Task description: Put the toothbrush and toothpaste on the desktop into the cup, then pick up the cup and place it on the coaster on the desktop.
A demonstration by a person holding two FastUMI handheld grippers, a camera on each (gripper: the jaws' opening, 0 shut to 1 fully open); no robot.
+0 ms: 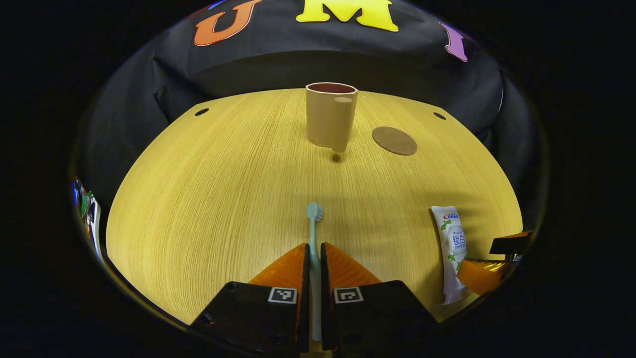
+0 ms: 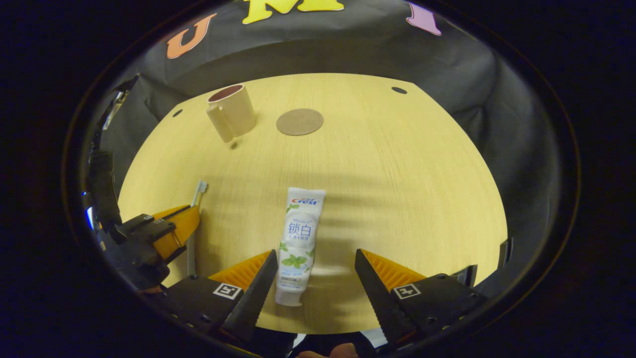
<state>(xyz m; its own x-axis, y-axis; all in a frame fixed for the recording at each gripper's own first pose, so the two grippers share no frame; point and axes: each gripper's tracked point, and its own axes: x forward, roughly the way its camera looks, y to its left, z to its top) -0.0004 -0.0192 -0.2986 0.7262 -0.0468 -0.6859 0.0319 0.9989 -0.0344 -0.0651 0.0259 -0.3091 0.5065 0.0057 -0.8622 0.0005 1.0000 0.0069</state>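
Beige cup (image 1: 331,117), brown coaster (image 1: 394,140)

Upright tan cup (image 1: 331,117) beside round brown coaster (image 1: 394,140) — toothbrush (image 1: 314,233), white toothpaste (image 2: 299,238) flat nearer.

"Crest" and "锁白" on toothpaste tube (image 2: 299,233)

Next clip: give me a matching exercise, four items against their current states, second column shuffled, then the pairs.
Items:
1. toothbrush
2. toothpaste
3. cup
4. coaster

States:
A. upright on the desktop, nothing in it
B. flat disc, bare, beside the cup
C. clamped between the left claw fingers
D. lying on the desktop between the open right claw fingers, untouched

Pairs: 1-C, 2-D, 3-A, 4-B
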